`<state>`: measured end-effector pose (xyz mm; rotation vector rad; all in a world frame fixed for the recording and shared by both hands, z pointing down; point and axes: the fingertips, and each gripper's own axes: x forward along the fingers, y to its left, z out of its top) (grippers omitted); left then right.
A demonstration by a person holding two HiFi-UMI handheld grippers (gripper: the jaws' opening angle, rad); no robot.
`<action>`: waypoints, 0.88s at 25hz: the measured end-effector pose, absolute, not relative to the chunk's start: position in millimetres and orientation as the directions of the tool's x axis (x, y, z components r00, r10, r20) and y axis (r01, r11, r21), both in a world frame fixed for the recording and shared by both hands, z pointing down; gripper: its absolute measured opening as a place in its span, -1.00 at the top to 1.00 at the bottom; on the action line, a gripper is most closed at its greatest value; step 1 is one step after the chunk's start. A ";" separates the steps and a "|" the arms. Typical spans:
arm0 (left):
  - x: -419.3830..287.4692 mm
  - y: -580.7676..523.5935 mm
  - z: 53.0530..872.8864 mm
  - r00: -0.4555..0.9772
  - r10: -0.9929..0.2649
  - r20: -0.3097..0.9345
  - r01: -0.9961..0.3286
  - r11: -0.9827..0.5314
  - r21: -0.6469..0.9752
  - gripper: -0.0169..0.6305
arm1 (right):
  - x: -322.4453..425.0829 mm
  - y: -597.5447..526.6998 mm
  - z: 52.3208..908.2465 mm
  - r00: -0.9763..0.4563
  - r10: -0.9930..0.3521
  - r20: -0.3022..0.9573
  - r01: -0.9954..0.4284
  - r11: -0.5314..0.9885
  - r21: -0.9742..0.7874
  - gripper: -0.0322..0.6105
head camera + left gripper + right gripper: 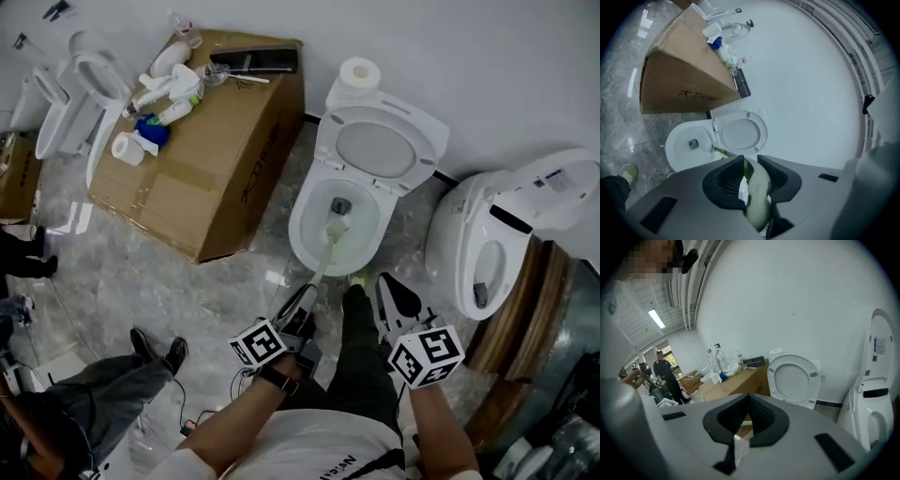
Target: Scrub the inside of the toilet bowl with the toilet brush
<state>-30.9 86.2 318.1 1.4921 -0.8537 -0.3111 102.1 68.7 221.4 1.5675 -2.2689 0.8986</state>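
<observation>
A white toilet stands against the wall with its lid (377,148) raised and its bowl (309,234) open below me. The toilet brush has a pale green handle (322,267) and its bristle head (337,225) is down inside the bowl next to the drain. My left gripper (305,298) is shut on the handle's near end; in the left gripper view the green handle (757,197) runs between the jaws toward the bowl (679,151). My right gripper (386,286) hovers just right of the bowl's front rim, shut with nothing in it, and points at the lid (793,379).
A large cardboard box (216,178) left of the toilet carries bottles and paper rolls. A second toilet (506,234) stands close on the right, another (66,103) at far left. A paper roll (359,73) sits on the cistern. A bystander's legs (112,394) are at lower left.
</observation>
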 end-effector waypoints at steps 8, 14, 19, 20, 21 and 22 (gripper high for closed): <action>-4.1 54.2 381.1 0.542 -0.729 0.419 -0.379 0.233 0.896 0.65 | 118.5 -2.3 285.1 -0.543 -0.635 0.549 -0.837 0.357 -0.416 0.86; 11.3 33.9 407.1 0.448 -0.777 0.442 -0.375 0.286 0.882 0.65 | 118.6 -32.6 323.3 -0.604 -0.565 0.562 -0.797 0.425 -0.430 0.86; 10.2 25.7 447.4 0.441 -0.784 0.436 -0.469 0.213 0.857 0.65 | 109.1 -35.1 362.4 -0.617 -0.559 0.554 -0.787 0.438 -0.435 0.86; 9.9 24.2 457.7 0.446 -0.784 0.431 -0.496 0.185 0.849 0.65 | 106.3 -34.3 374.6 -0.613 -0.563 0.554 -0.790 0.434 -0.433 0.86; 9.7 23.2 468.2 0.449 -0.785 0.427 -0.520 0.159 0.839 0.65 | 103.4 -33.2 387.5 -0.607 -0.569 0.555 -0.795 0.429 -0.430 0.86; 9.4 23.0 478.4 0.452 -0.785 0.424 -0.541 0.137 0.830 0.65 | 100.6 -31.5 400.4 -0.601 -0.575 0.555 -0.799 0.423 -0.427 0.86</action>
